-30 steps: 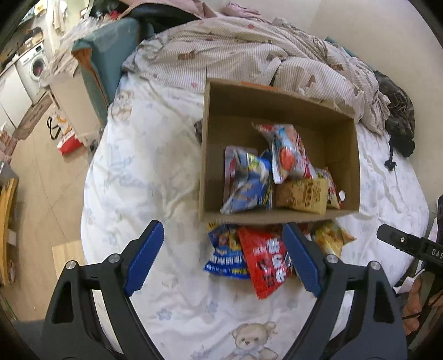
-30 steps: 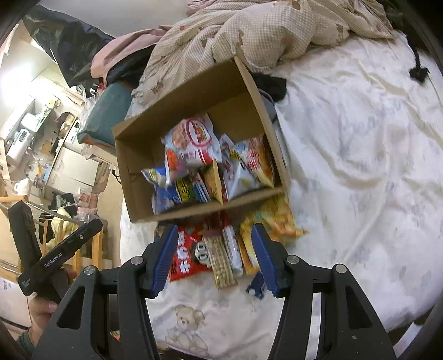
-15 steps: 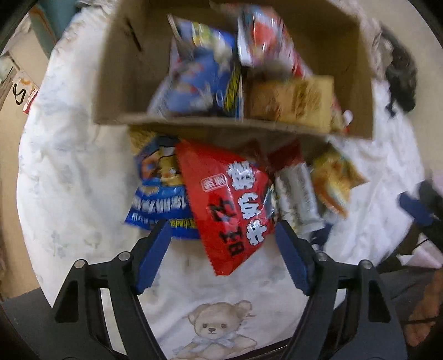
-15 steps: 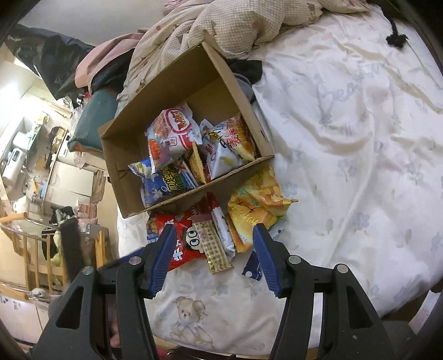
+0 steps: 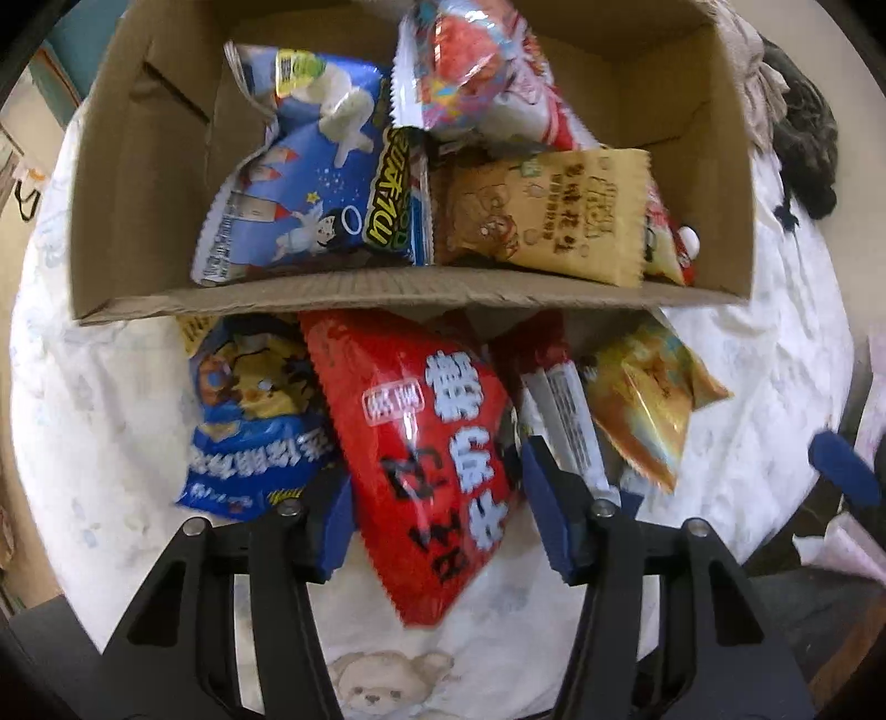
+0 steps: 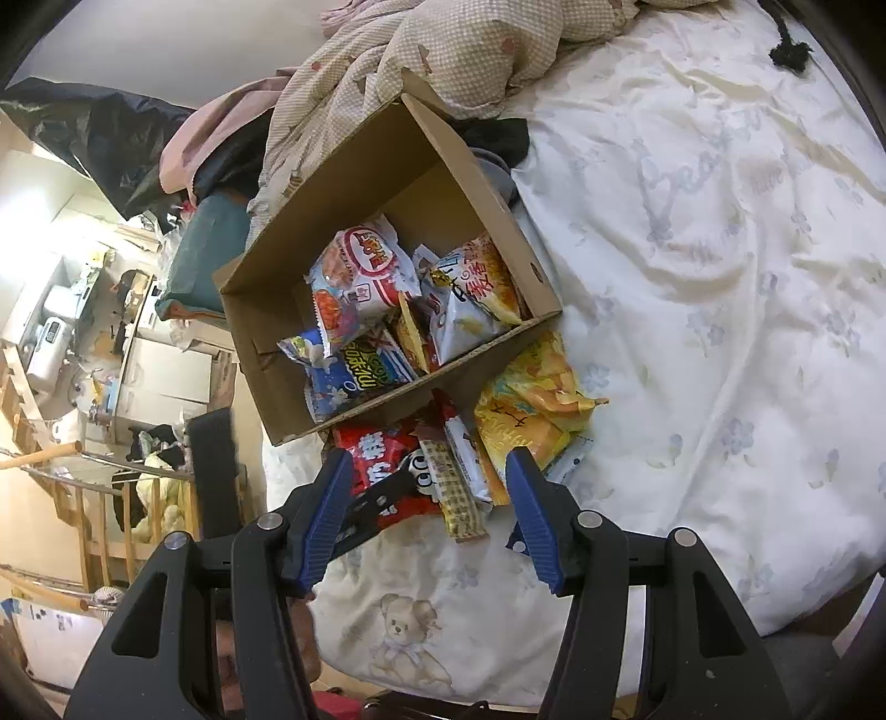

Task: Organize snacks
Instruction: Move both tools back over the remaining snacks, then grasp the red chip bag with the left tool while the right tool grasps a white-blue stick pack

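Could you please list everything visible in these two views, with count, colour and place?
box: 1, brown cardboard, on the bed, open top
packets in box: at least 5; blue packet left, tan packet right, red-white packet behind
red packet: 1, in front of the box, between the left jaws
blue bag: 1, left of the red packet
yellow bag: 1, right front of the box
bars: at least 2, between red packet and yellow bag
sheet: 1, white, floral, teddy print near the edge
quilt: 1, beige check, behind the box
left gripper: black, blue pads, open around the red packet
right gripper: same colours, open, above the pile
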Tool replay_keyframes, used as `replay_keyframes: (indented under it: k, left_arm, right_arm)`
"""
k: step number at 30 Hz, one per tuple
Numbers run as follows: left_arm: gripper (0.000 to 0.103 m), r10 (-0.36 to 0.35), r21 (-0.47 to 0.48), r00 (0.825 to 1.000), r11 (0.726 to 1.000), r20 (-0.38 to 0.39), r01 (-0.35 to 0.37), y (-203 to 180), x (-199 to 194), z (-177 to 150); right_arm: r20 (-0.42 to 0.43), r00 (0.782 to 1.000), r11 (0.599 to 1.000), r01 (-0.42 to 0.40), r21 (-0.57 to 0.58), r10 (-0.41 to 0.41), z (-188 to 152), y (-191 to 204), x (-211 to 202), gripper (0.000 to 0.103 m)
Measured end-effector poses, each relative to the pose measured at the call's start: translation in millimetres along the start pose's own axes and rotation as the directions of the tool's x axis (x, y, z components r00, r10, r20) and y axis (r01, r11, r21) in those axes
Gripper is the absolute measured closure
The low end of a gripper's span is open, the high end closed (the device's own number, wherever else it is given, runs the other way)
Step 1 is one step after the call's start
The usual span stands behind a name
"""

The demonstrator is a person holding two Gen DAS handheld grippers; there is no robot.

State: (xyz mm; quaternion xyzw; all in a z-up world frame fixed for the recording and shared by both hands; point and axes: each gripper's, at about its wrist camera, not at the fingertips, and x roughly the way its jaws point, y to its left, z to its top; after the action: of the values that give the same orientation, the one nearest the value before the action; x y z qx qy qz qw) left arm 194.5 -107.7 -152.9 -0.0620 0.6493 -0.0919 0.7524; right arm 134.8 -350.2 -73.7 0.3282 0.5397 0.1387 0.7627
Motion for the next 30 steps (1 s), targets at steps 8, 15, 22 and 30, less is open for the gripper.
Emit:
replay_keyframes:
  k: [8, 15, 22, 30]
  left_arm:
    - [0.074, -0.001, 0.004, 1.000, 1.000, -0.007, 0.001, 0.5, -3.9, -6.8]
    - [0.074, -0.011, 0.092, 0.998, 0.996, 0.054, 0.006, 13.7, -69.4, -40.7]
    - [0.074, 0.011, 0.111, 0.993, 0.994, 0.117, -0.024, 46.0, -115.0, -58.7]
    - [0.074, -0.020, 0.011, 0.992, 1.000, 0.127, 0.018, 75.7, -111.6, -61.9]
  right_arm:
    - [-0.001, 1.000, 1.000, 0.012, -0.001, -0.012, 1.1, -1.5, 0.4, 0.043]
    - [-0.009, 1.000, 1.000, 0.023, -0.010, -0.023, 1.0, 0.9, 4.1, 0.043]
    - [-0.072, 0.991, 0.994, 0.111, -0.019, -0.112, -8.2, -4.9, 24.2, 0.043]
    - [-0.230, 0.922, 0.950, 0.300, -0.085, -0.312, -28.8, -17.2, 80.8, 0.043]
